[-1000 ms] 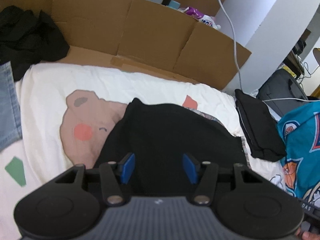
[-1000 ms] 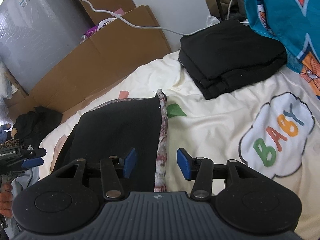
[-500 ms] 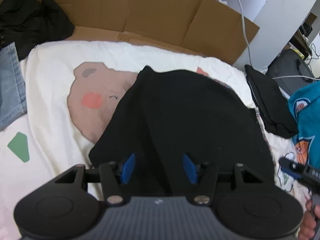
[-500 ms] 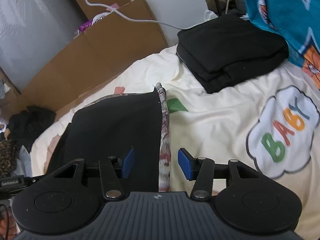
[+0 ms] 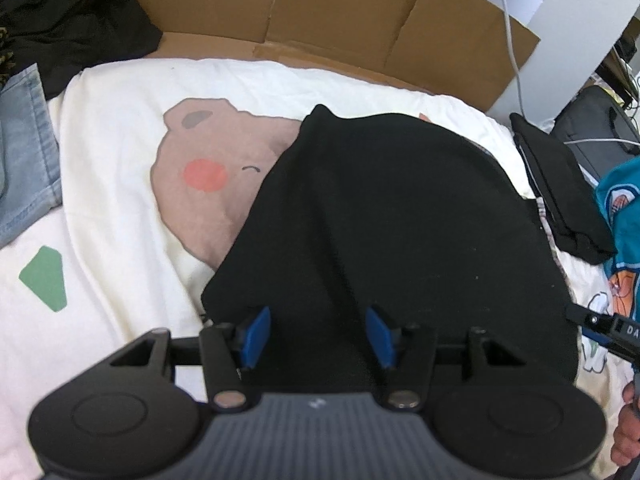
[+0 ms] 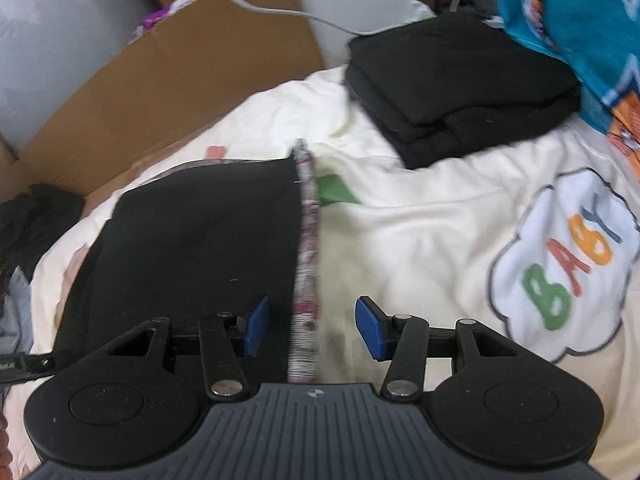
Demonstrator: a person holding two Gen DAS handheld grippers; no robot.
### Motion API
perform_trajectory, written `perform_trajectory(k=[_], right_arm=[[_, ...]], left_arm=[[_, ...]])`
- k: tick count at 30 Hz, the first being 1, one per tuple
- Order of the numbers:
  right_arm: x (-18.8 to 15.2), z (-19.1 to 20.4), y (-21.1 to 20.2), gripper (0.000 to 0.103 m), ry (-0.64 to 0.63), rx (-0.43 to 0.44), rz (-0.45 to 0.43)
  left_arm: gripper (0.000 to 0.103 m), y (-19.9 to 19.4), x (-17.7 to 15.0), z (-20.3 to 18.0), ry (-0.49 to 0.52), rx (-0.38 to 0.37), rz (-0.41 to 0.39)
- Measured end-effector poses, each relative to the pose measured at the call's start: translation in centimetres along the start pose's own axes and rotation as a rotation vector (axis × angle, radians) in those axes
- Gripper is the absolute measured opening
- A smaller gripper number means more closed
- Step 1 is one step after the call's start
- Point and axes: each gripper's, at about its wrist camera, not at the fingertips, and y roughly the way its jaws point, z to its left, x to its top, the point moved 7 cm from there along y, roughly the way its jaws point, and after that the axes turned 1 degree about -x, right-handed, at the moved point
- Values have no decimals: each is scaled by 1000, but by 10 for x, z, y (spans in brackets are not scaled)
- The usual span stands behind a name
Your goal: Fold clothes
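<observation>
Cream blanket [image 5: 120, 288], cardboard [image 5: 340, 28] behind; both grippers' fingers [image 5: 256, 334] [image 6: 370, 332] apart over the seemingly ungripped black garment [image 5: 400, 220].

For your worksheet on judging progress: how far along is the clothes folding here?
Done: a folded black stack sits at the blanket's far side. In hand: the black garment lies flat, both grippers, left and right, open over its near edge, gripping nothing. Left: the teal jersey and dark pile look unfolded.
</observation>
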Motion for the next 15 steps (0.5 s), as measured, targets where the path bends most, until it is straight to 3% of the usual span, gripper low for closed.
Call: perform_trajectory(k=[7,15], right_arm=[[9,-13,-12,54,70,-35,-54],[-15,2,-19,54,0,-20,49]], left_arm=[[56,-12,6,12,3,5,-40],[55,-21,1,9,35,-42,-47]])
